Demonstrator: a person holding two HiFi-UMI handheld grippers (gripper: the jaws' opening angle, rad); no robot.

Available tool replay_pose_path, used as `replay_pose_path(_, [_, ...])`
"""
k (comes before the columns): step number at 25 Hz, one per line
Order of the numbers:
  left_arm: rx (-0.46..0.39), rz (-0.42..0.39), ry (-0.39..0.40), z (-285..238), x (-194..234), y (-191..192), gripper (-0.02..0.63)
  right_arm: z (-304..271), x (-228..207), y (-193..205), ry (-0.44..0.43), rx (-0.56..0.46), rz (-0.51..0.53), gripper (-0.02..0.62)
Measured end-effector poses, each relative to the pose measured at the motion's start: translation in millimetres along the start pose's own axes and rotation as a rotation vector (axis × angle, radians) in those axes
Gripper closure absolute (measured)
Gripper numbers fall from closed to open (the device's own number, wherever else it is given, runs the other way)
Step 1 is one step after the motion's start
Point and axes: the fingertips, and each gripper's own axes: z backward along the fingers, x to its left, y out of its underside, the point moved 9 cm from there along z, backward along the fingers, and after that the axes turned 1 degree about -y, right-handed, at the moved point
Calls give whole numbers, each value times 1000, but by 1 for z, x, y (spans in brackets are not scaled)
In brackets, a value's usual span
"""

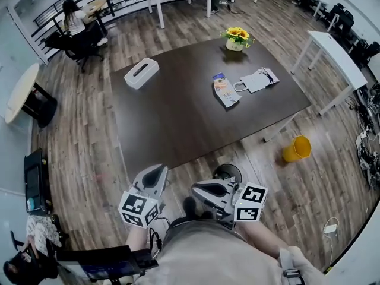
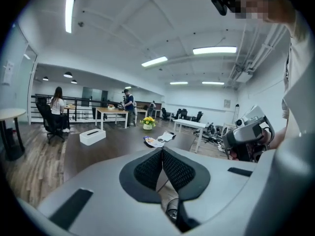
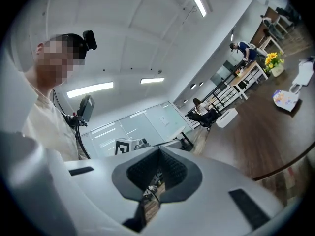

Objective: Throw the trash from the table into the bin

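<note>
Lower centre, the left gripper [image 1: 156, 172] and right gripper [image 1: 200, 189] are clenched, empty; the yellow bin [image 1: 297, 148], seemingly tipped, sits right.

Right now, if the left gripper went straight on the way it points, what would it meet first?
Probably the dark brown rectangular table, near its front edge; the shut left gripper aims over it toward the colourful printed leaflet, though depth is unclear.
</note>
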Motion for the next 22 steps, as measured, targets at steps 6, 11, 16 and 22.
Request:
replay_pose_path(6, [-40,-25,103,-32,32,-15,592,-16,-15,-18,122,23,23,581])
replay_pose_path(11, [-52,-65,161,-51,48,-13,592,-21,-13,-23,292,43,136,581])
replay_pose_path(16, [-74,-75,222,-58,55,-20,592,-9,-7,-27,441,59,185,581])
replay_pose_path(22, [-62,-61,240,-62,65,-16,592,-27,-19,-32,435,45,169,581])
